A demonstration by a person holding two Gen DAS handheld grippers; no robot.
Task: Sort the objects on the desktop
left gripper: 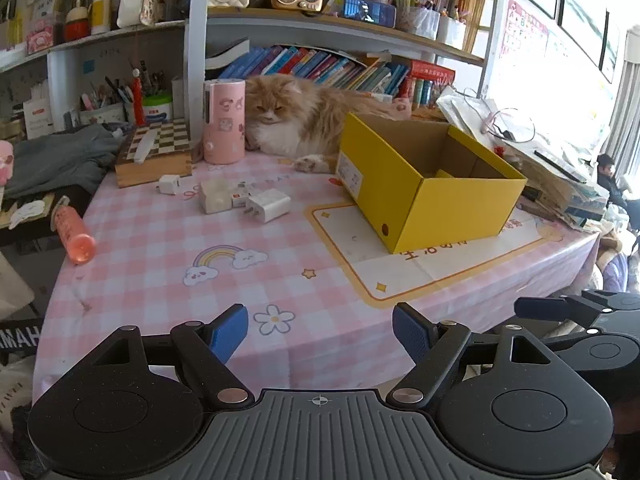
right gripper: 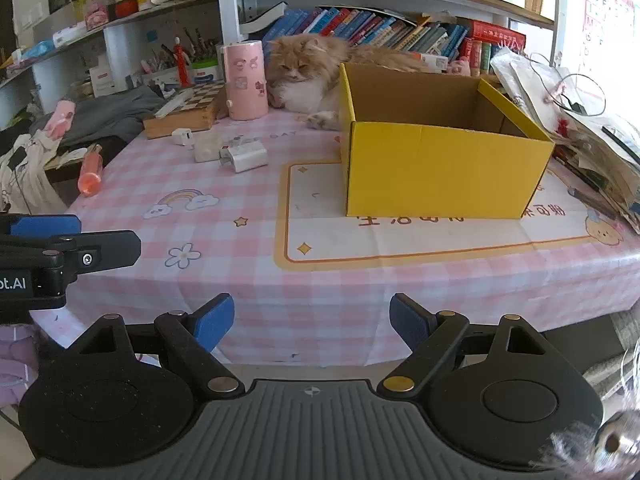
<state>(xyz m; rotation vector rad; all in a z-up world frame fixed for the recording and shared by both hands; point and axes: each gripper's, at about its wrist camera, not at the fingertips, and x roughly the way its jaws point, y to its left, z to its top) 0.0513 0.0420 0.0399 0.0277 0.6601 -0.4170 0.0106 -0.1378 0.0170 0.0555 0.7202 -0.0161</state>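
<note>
An open yellow cardboard box (left gripper: 424, 188) (right gripper: 444, 168) stands on the pink checked tablecloth at the right; what shows of its inside is bare. Left of it lie a white charger (left gripper: 267, 205) (right gripper: 245, 157), a white block (left gripper: 215, 196) (right gripper: 207, 148), a small white plug cube (left gripper: 169, 184) (right gripper: 182, 136) and an orange tube (left gripper: 74, 232) (right gripper: 91, 174). My left gripper (left gripper: 320, 330) is open and empty above the table's near edge. My right gripper (right gripper: 312, 320) is open and empty, near the front edge, right of the left one.
An orange and white cat (left gripper: 296, 120) (right gripper: 308, 72) lies behind the box. A pink cylinder (left gripper: 224, 120) (right gripper: 245, 80) and a wooden chessboard box (left gripper: 154, 152) (right gripper: 188, 110) stand at the back left. Stacked papers and cables (left gripper: 552, 168) (right gripper: 592, 128) crowd the right edge. Bookshelves rise behind.
</note>
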